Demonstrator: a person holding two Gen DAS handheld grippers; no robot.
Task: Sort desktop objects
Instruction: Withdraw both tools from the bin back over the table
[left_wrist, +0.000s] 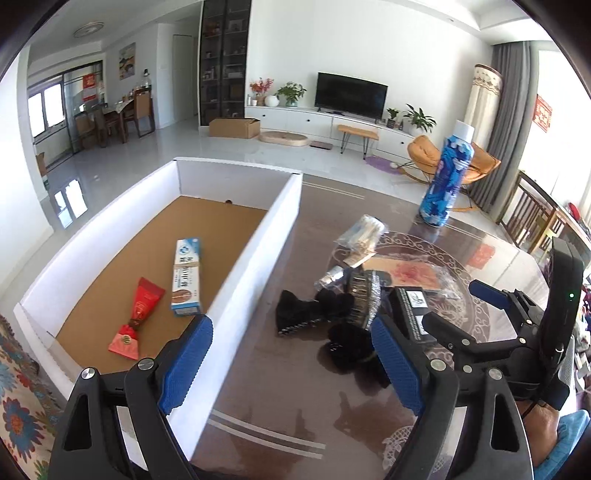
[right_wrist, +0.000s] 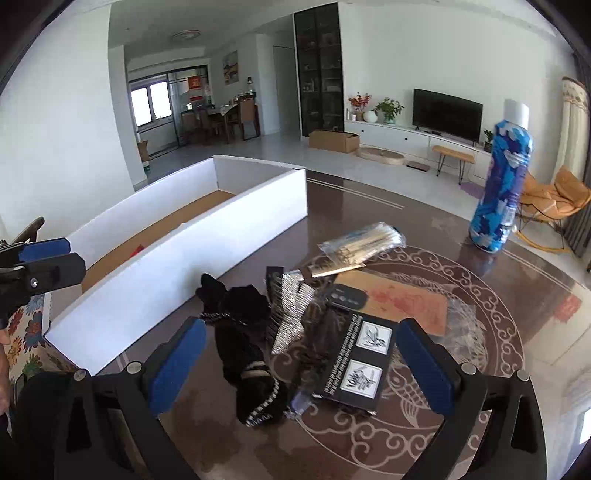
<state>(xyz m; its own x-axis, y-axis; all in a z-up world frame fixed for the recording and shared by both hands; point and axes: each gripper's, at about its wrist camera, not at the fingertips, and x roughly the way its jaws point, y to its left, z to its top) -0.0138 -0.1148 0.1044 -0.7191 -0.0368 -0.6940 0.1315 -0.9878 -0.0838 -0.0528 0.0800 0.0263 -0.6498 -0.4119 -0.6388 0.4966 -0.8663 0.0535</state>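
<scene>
Pile of loose items on the worktop (right_wrist: 369, 229) — black card pack (right_wrist: 356, 363) with two white picture squares, small print unreadable, lies between the right gripper (right_wrist: 301, 363) fingers, not pinched; fingers spread wide, empty. Black fabric piece (right_wrist: 240, 332) just inside its left finger, metal comb (right_wrist: 291, 314) ahead, bagged sticks (right_wrist: 364, 242) and brown card (right_wrist: 402, 301) further ahead. Blue patterned can (right_wrist: 502, 184), white cap, upright far ahead-right.

Left gripper (left_wrist: 291, 363) fingers wide, empty, straddling the white box (left_wrist: 243, 266) wall. In the box, ahead of its left finger: toothpaste carton (left_wrist: 186, 277) — Chinese print, not legible — and red tube (left_wrist: 135, 319).
</scene>
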